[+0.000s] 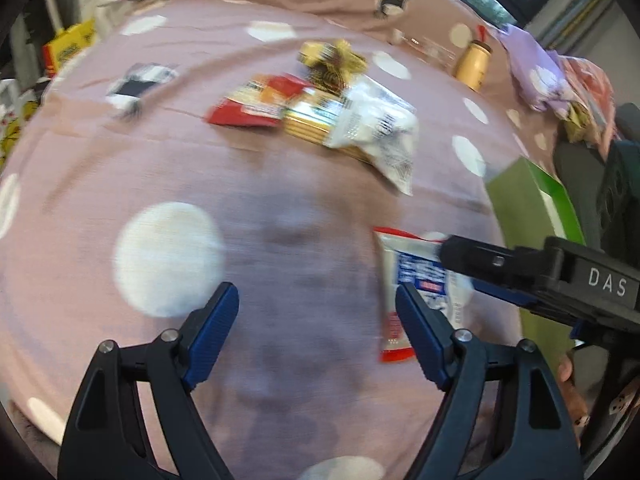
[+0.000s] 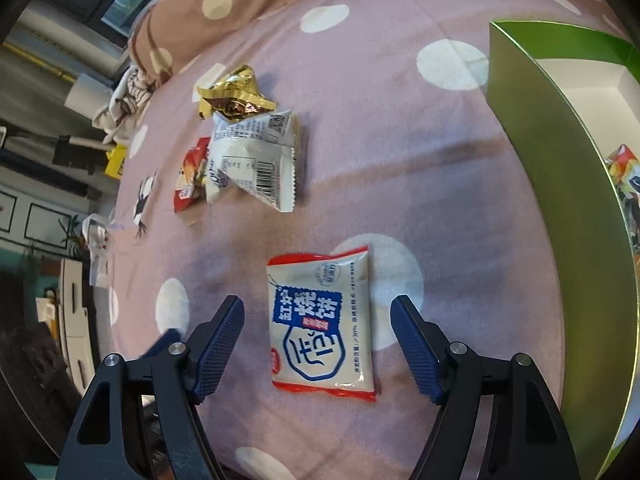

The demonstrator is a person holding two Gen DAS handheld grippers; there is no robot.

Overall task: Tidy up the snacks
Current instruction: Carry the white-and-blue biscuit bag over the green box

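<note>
Your right gripper [image 2: 318, 346] has its blue pads wide apart, and they touch nothing. The red and white snack pack [image 2: 322, 328] lies flat on the pink dotted blanket [image 2: 400, 168], right between the two pads, a bit nearer the left one. It has a blue label with big white Chinese writing and a blue fist-like drawing under it. A small red stamp sits by that drawing, too small to read.

Past the snack pack, farther from you, is a small pile. On top is a white packet [image 2: 256, 160] with a barcode and tiny black print. A gold wrapper [image 2: 232, 96] sits at the pile's far end, and a red packet [image 2: 192, 180] peeks out on its left.

To the right of the snack pack stands the green box [image 2: 560, 168], white inside, with something colourful in it that may be another snack.

Your left gripper [image 1: 318, 332] is open too and holds nothing. Its view is blurry. There the snack pack [image 1: 416, 276] lies just by the right pad, and your right gripper [image 1: 456, 256], marked "DAS", reaches over it.
</note>
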